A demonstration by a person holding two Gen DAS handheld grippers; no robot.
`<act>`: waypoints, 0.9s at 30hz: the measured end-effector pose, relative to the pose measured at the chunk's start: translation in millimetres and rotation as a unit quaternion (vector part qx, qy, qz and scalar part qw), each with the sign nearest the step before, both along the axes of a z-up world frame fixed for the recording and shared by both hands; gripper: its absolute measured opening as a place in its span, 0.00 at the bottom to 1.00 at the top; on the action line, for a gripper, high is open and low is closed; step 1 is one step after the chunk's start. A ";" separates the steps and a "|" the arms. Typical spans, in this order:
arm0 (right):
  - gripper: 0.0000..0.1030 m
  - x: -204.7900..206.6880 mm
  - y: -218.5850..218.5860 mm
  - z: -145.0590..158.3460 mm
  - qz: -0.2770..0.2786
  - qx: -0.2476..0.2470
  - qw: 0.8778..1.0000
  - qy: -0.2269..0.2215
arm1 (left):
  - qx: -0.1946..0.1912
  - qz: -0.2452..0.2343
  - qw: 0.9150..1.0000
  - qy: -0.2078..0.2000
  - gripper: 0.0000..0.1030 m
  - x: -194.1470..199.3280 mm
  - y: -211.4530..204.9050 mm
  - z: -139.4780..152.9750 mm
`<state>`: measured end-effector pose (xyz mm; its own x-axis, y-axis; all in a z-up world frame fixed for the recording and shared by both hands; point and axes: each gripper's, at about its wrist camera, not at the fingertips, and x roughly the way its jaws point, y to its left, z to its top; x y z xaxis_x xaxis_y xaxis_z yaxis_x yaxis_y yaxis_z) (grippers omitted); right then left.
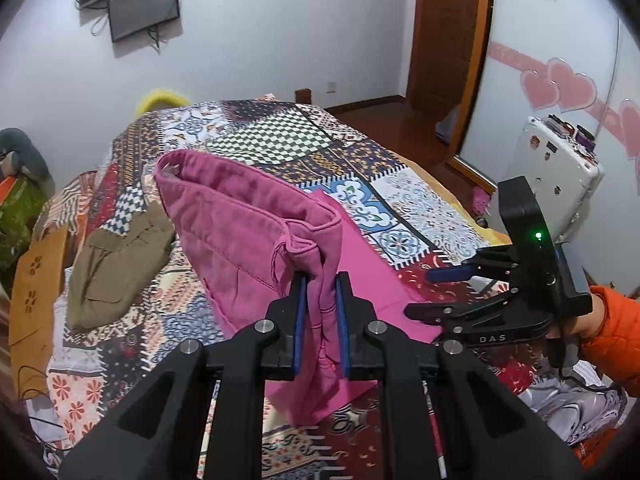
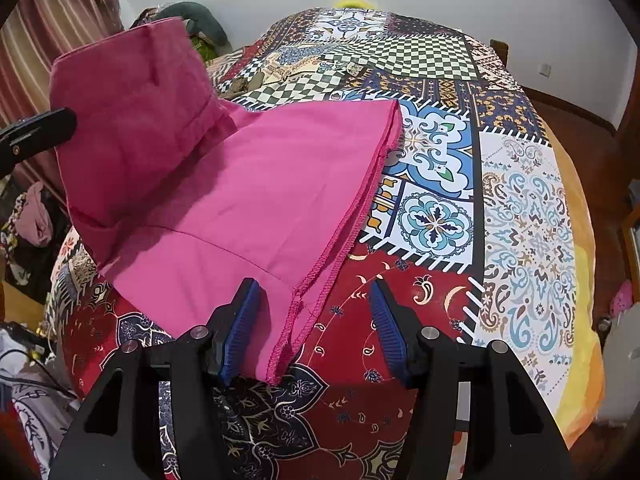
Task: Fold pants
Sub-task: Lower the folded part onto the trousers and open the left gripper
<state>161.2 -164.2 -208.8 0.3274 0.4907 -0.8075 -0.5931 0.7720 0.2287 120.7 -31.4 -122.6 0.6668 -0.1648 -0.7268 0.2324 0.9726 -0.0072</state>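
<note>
The left gripper point(image 1: 321, 316) pinches a bunched corner of the magenta cotton pants point(image 1: 256, 224), lifting it. The right gripper point(image 2: 314, 332), spread, straddles the hemmed edge on the patchwork bedspread point(image 2: 520, 208); the pants run away leftward.

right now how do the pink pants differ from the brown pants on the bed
The pink pants are partly lifted, pinched in the left gripper; the brown pants lie loose, untouched. The pink ones sit mid-bed and look larger; the brown ones lie crumpled farther left. Both rest on the patchwork bedspread.
</note>
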 end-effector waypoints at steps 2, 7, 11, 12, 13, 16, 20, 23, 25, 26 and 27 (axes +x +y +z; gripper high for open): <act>0.51 -0.5 -2.5 -1.1 -0.002 0.002 1.000 0.001 | -0.001 -0.006 1.000 0.006 0.13 2.7 -4.6 -2.5; 0.51 -2.0 -6.9 0.2 -0.010 0.010 1.000 0.005 | -0.011 -0.018 0.999 0.024 0.13 11.4 -14.4 -10.1; 0.51 -3.3 -13.0 1.9 -0.019 0.020 1.000 0.007 | -0.027 -0.029 0.998 0.041 0.13 17.8 -19.7 -15.5; 0.51 -3.5 -14.5 2.6 -0.021 0.023 0.999 0.007 | -0.029 -0.031 0.998 0.044 0.13 19.0 -21.8 -17.1; 0.51 -3.4 -16.0 3.7 -0.023 0.026 0.999 0.007 | -0.029 -0.033 0.998 0.049 0.13 20.4 -23.3 -19.6; 0.51 -1.9 -20.6 6.2 -0.029 0.031 0.999 0.005 | -0.036 -0.038 0.997 0.064 0.13 25.1 -25.8 -27.4; 0.51 -1.0 -25.2 8.1 -0.039 0.037 0.999 0.003 | -0.043 -0.045 0.994 0.086 0.13 29.8 -30.9 -38.0; 0.51 -1.0 -27.0 8.3 -0.041 0.041 0.998 0.003 | -0.038 -0.050 0.994 0.093 0.13 30.7 -36.4 -43.1; 0.51 -1.7 -27.4 8.2 -0.041 0.042 0.998 0.004 | -0.040 -0.051 0.993 0.100 0.13 32.4 -38.1 -45.4; 0.51 -2.3 -27.3 8.3 -0.041 0.043 0.998 0.004 | -0.042 -0.051 0.992 0.104 0.13 33.5 -38.4 -46.6; 0.51 -2.7 -27.0 8.4 -0.039 0.043 0.998 0.004 | -0.046 -0.050 0.992 0.108 0.13 34.5 -38.6 -47.6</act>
<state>158.6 -191.2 -200.4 0.3621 0.5311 -0.7660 -0.5294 0.7936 0.2999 155.2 -70.0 -170.2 0.4747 -0.2947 -0.8293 0.3111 0.9376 -0.1551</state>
